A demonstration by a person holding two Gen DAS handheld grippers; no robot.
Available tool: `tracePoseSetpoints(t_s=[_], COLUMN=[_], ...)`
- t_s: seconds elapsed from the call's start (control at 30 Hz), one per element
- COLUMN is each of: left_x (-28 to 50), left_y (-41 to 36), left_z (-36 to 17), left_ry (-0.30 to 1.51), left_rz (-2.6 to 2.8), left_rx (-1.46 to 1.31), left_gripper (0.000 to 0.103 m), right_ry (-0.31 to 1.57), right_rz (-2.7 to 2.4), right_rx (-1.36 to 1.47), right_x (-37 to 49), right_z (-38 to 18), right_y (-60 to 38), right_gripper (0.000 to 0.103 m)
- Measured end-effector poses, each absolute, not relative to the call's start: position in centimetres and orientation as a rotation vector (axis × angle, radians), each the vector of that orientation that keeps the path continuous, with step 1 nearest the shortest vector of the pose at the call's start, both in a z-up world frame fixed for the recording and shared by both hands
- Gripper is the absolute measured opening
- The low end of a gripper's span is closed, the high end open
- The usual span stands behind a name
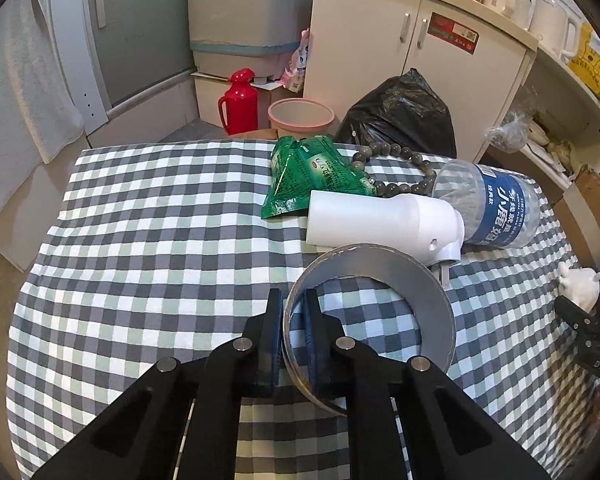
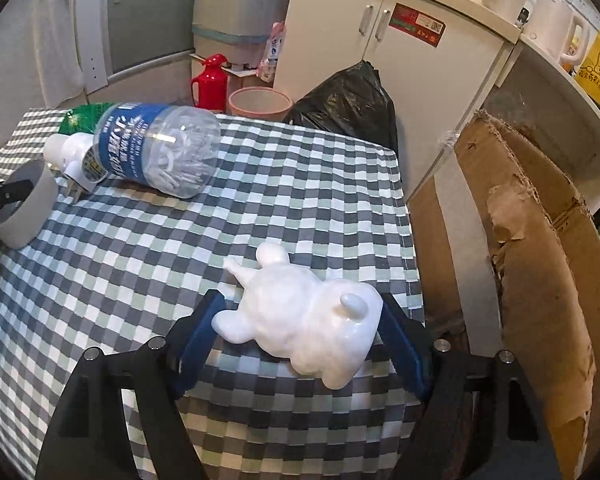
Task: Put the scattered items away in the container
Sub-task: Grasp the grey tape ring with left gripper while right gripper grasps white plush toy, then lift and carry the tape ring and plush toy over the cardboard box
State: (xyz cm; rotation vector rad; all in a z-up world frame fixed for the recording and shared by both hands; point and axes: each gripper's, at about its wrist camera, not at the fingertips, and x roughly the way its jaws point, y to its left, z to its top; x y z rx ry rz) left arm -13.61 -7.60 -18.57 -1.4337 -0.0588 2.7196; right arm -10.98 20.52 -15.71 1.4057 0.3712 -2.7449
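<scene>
My left gripper [image 1: 293, 312] pinched the wall of the tape roll [image 1: 380, 272], one finger inside the ring and one outside, jaws nearly together. Its camera showed the roll standing tilted on the checked cloth [image 1: 160, 220], with the white plug-in device [image 1: 380, 220] just behind it, the clear jar [image 1: 496, 204] lying on its side beyond that, and a green packet [image 1: 312, 176] and a bead bracelet [image 1: 396, 160] farther back. The bracelet showed in this view only.

My right gripper [image 2: 300, 320] had its jaws spread wide on either side of the white figurine [image 2: 312, 320], which lay near the cloth's right edge; I could not tell whether the pads touched it. That camera alone showed the torn cardboard [image 2: 540, 240] standing just off the table. From the left camera the figurine [image 1: 578, 284] was only a small shape at the far right edge. The pink bin [image 1: 300, 114] stood on the floor beyond the table, beside a red flask [image 1: 238, 100] and a black bag [image 1: 400, 112].
</scene>
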Motion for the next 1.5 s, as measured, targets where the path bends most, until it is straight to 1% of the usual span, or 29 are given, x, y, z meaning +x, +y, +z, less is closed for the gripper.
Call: tracePoseSetpoints(t_s=[0.33, 0.57, 0.83, 1.0, 1.5], left_x=[-13.0, -11.8, -10.3, -9.4, -5.7], left_y=[-7.8, -8.2, -8.3, -7.9, -6.1], left_z=[-18.2, -16.7, -14.2, -12.5, -5.6], left_ry=[-0.079, -0.087, -0.105, -0.113, -0.035], left_rz=[2.729, 2.767, 2.809, 2.843, 2.961], left_rx=[-1.426, -1.386, -1.319, -1.291, -1.115], left_gripper=[0.01, 0.01, 0.01, 0.01, 0.01], right_ry=[0.344, 0.301, 0.273, 0.222, 0.129], right_rz=[-2.74, -2.706, -2.691, -2.697, -2.73], right_rx=[1.329, 1.276, 1.183, 1.125, 0.956], right_x=[-9.9, -9.2, -7.8, -7.4, -5.0], right_z=[-14.4, -13.7, -11.8, -10.2, -5.4], right_y=[19.6, 18.3, 16.4, 15.7, 15.9], right_gripper=[0.077, 0.077, 0.077, 0.077, 0.077])
